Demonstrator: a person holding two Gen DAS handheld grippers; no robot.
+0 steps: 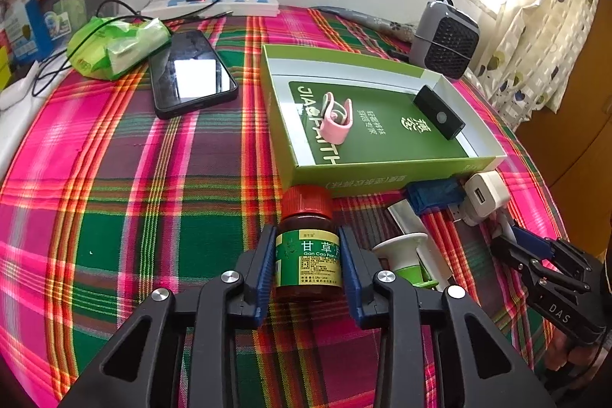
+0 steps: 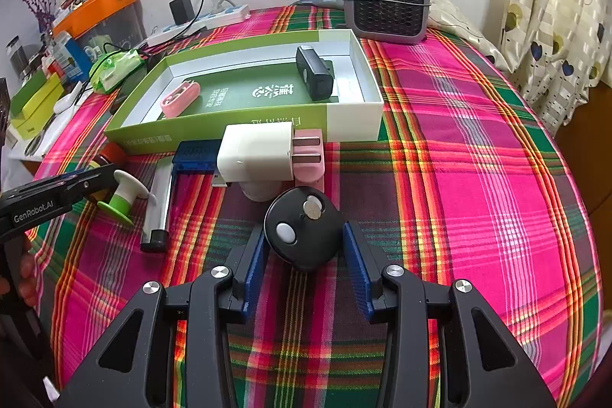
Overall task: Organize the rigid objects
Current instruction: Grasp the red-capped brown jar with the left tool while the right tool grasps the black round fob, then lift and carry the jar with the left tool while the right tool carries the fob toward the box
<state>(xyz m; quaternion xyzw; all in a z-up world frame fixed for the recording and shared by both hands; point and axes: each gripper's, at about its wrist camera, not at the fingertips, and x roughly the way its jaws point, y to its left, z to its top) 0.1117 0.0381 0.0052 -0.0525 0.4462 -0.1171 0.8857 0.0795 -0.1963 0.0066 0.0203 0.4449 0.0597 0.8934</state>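
Now left fingers (image 1: 267,255) clamp bottle (image 1: 308,247); right fingers (image 2: 354,262) flank fob (image 2: 302,232).

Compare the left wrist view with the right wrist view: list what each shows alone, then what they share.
Only the left wrist view shows the phone and the medicine bottle's label between the left hand-held gripper fingers.

Only the right wrist view shows the black round fob between the right hand-held gripper fingers, and the pink piece behind it.

Both show the green box, white charger and grey heater.
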